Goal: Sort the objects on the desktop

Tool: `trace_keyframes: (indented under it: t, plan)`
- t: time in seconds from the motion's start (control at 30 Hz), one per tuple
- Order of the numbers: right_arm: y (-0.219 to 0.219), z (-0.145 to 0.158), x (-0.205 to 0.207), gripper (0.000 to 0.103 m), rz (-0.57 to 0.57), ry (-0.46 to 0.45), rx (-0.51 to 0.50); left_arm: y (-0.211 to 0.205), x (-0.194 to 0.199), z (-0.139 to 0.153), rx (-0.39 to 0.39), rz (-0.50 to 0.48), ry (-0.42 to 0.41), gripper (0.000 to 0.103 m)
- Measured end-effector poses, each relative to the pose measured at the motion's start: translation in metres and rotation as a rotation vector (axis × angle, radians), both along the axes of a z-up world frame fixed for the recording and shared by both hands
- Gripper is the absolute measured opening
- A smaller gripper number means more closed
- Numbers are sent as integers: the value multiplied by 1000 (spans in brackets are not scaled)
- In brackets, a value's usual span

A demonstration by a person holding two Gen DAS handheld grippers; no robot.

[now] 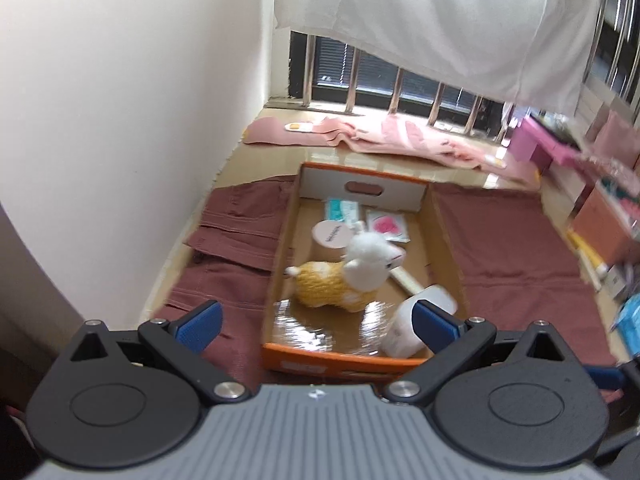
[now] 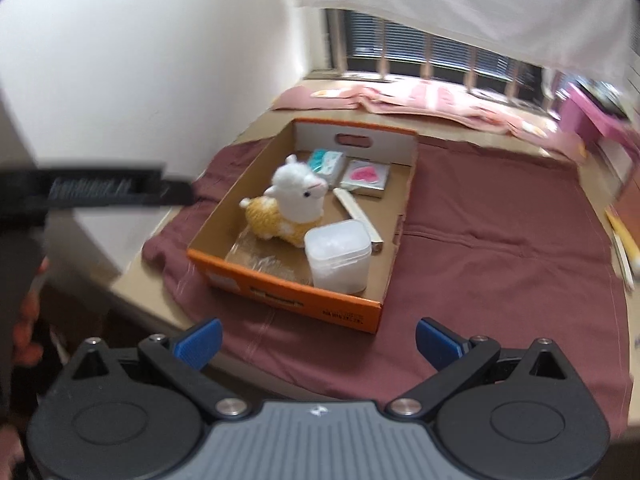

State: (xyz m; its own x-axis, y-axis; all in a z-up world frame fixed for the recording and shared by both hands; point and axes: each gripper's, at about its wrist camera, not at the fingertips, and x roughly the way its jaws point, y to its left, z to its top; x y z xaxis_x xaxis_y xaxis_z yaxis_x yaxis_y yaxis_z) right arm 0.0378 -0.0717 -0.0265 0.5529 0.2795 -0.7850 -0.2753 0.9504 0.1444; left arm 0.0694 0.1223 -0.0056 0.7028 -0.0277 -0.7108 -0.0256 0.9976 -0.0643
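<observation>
An orange-rimmed cardboard box [image 1: 362, 178] [image 2: 288, 294] rests on a maroon cloth [image 1: 516, 248] [image 2: 492, 240]. Inside it lie a white-and-yellow plush alpaca [image 1: 344, 276] [image 2: 292, 204], a translucent white plastic container [image 1: 412, 328] [image 2: 338, 256], a round pink-lidded tub [image 1: 330, 238], a teal packet [image 1: 340, 209] [image 2: 328, 162], a flat packet with a pink heart [image 1: 387, 226] [image 2: 365, 176] and a pale stick [image 1: 406, 280] [image 2: 358, 214]. My left gripper [image 1: 318, 326] hovers open over the box's near edge, holding nothing. My right gripper [image 2: 318, 344] is open and empty, in front of the box above the cloth.
A white wall [image 1: 120, 120] runs along the left. Pink cloth [image 1: 384, 138] lies under a barred window [image 1: 380, 80], with a white curtain [image 1: 440, 12] above. Pink and orange boxes [image 1: 552, 148] crowd the right. The other gripper's black body [image 2: 96, 192] and a hand [image 2: 24, 320] show at left.
</observation>
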Motion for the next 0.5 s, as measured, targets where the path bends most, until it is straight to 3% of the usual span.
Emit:
trace_keyframes:
  t: [0.17, 0.5]
  plan:
    - [18, 8, -5, 103, -120, -11, 26, 13, -3, 7, 22, -60, 4, 103]
    - [43, 10, -8, 103, -228, -52, 34, 34, -4, -3, -8, -71, 30, 103]
